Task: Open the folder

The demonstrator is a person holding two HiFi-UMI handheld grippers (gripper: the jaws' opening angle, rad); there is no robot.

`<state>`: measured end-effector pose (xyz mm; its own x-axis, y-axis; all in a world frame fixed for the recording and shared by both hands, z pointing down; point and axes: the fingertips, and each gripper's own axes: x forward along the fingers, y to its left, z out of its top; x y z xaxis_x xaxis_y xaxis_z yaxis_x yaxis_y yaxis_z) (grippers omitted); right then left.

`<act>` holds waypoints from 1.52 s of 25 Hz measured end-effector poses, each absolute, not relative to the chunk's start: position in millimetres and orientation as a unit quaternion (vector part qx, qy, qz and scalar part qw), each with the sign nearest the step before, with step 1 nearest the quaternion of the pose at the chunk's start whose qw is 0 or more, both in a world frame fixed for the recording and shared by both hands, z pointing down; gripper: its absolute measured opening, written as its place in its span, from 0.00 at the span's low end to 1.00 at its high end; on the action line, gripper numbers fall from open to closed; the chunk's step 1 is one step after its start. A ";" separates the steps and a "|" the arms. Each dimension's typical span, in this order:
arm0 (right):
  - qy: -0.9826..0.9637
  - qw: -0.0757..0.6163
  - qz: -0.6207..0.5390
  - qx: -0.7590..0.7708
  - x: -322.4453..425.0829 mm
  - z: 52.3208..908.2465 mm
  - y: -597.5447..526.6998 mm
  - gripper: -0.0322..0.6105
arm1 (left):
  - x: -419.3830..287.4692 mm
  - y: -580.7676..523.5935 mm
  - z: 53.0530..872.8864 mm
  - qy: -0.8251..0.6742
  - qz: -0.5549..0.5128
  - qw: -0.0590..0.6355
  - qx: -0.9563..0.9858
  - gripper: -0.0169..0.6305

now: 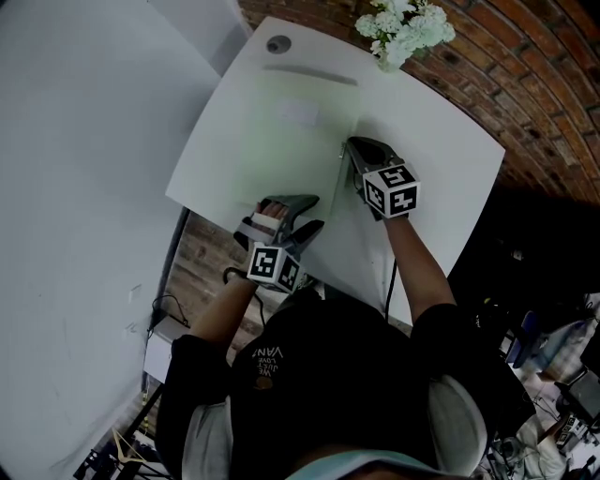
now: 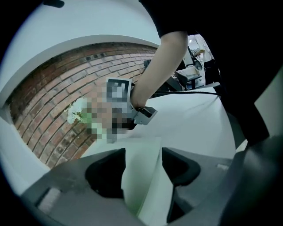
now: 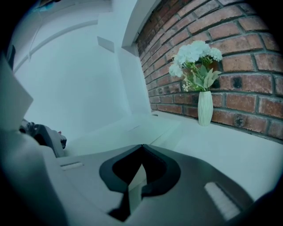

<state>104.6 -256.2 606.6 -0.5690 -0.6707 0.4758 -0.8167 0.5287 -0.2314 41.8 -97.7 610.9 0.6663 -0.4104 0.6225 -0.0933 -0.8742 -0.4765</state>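
I count one folder [image 1: 272, 141] and two grippers — left gripper [image 1: 313, 212] spread astride its cover, right gripper [image 1: 359, 150] pinching its edge.

The folder [image 1: 272, 150] lies on the table [image 1: 441, 159], the left gripper [image 1: 302, 214] at its near edge, the right gripper [image 1: 353, 147] at its right edge, and the vase of flowers [image 1: 403, 26] stands behind them at the table's far edge, before the brick wall [image 1: 534, 84].
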 end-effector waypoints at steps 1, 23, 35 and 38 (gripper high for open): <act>-0.858 0.166 0.219 0.433 104.6 606.7 -256.1 0.05 | 42.4 -98.9 611.9 0.141 -0.387 0.210 -0.887 0.41; -0.860 0.177 0.193 0.438 103.8 607.5 -255.2 0.05 | 42.3 -105.5 559.2 0.175 -0.317 0.183 -0.914 0.21; -0.857 0.185 0.189 0.443 104.1 608.6 -255.9 0.05 | 25.9 -109.4 524.0 0.216 -0.286 0.190 -0.914 0.14; -0.856 0.190 0.187 0.443 103.4 608.7 -255.9 0.05 | 17.5 -112.3 511.4 0.234 -0.277 0.192 -0.912 0.13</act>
